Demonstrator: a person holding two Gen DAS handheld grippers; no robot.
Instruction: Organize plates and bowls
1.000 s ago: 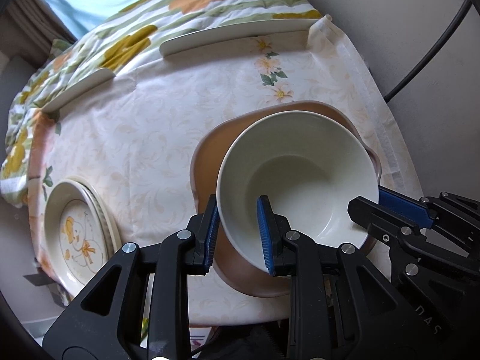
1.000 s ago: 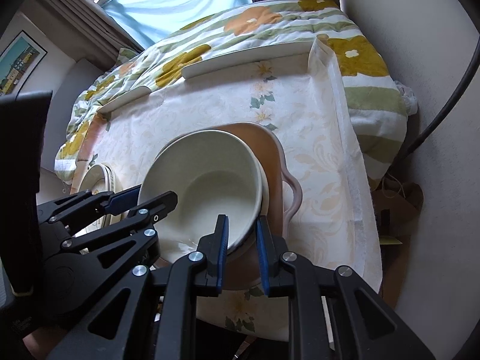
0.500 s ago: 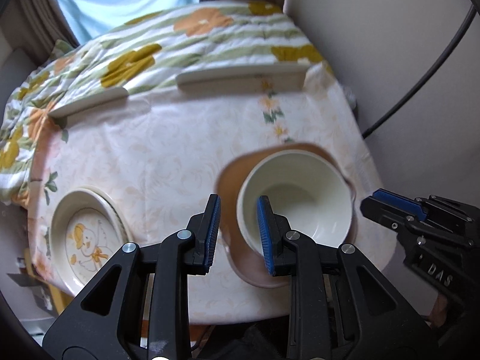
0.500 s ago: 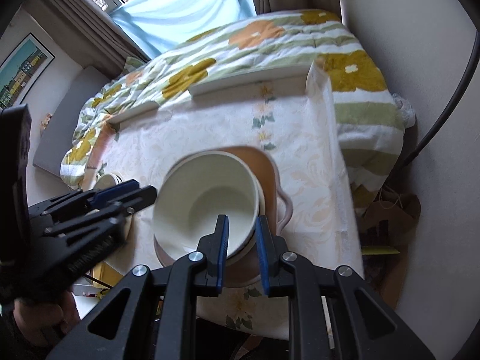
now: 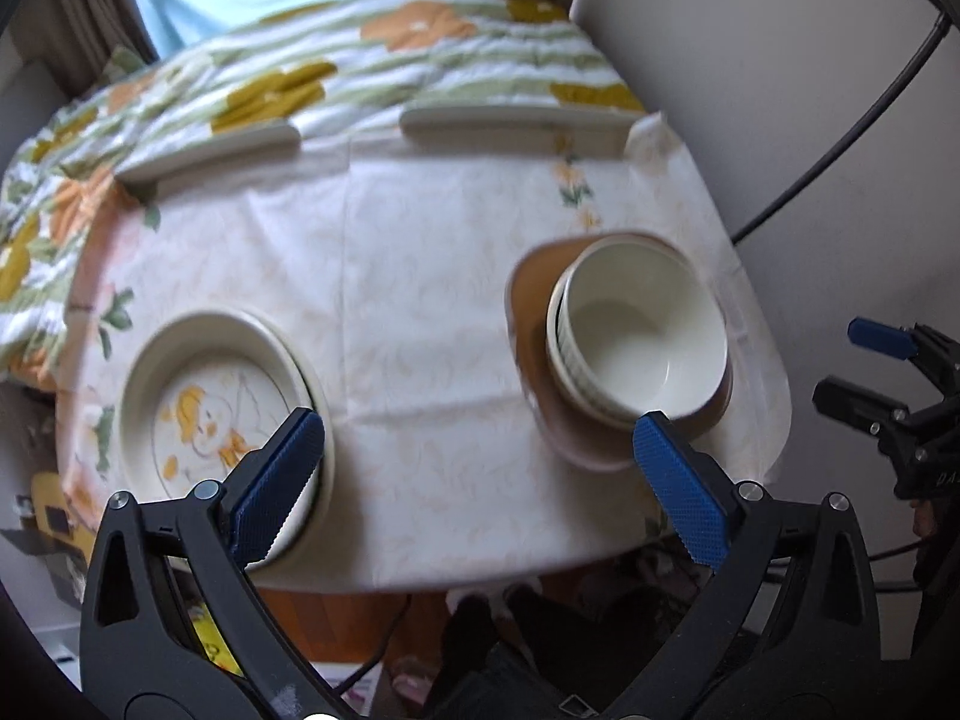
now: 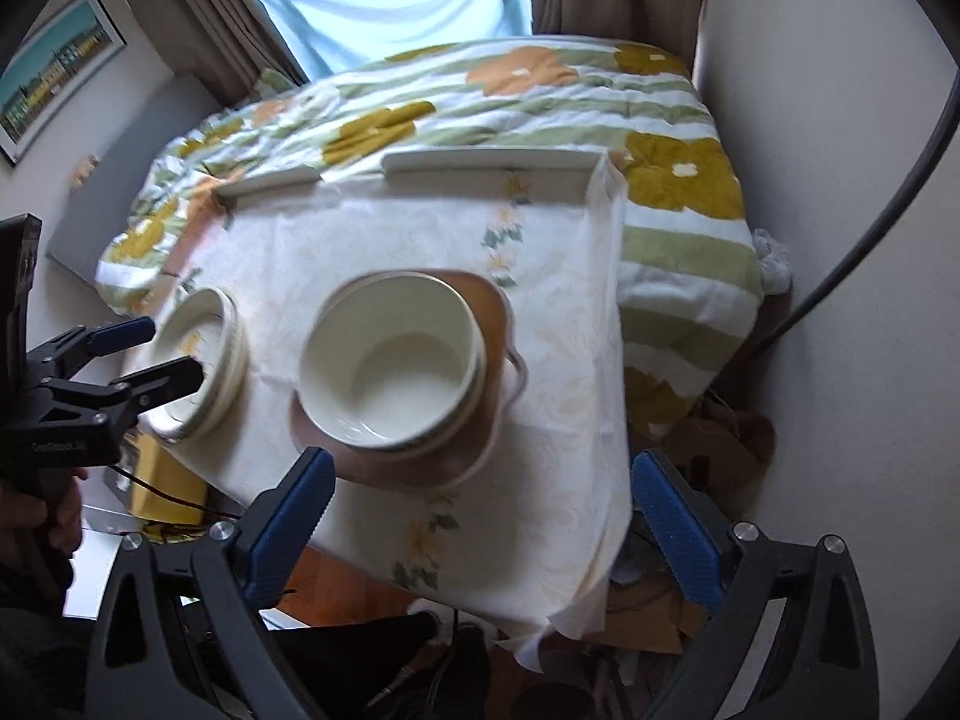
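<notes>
- Left gripper (image 5: 480, 468): jaws opening, spread wide, nothing between the pads; blue pads at 7 and 5 o'clock of the left wrist view, above the table.
- Right gripper (image 6: 480, 516): jaws opening, likewise wide and empty; pads at 7 and 5 o'clock of the right wrist view.
- Cream bowl (image 5: 639, 330): nested in a second bowl, the pair resting on a brown plate (image 5: 528, 312); stack at 3 o'clock of the table in the left view, dead centre in the right view (image 6: 390, 360). Not touched by either gripper.
- Brown plate in right view (image 6: 420, 468): rim showing beneath the bowls at 6 o'clock of them.
- Stack of printed plates (image 5: 210, 396): at 9 o'clock of the table, well apart from the bowls; partly behind the left pad. In right view (image 6: 210, 348), at 9 o'clock of the bowls.
- Tablecloth (image 5: 420, 276): pale, floral, covering the table.
- Floral bedspread (image 6: 540, 96): at 12 o'clock beyond the table.
- Person's hand (image 6: 36, 528): on the left gripper's handle, 8 o'clock edge of right view.
</notes>
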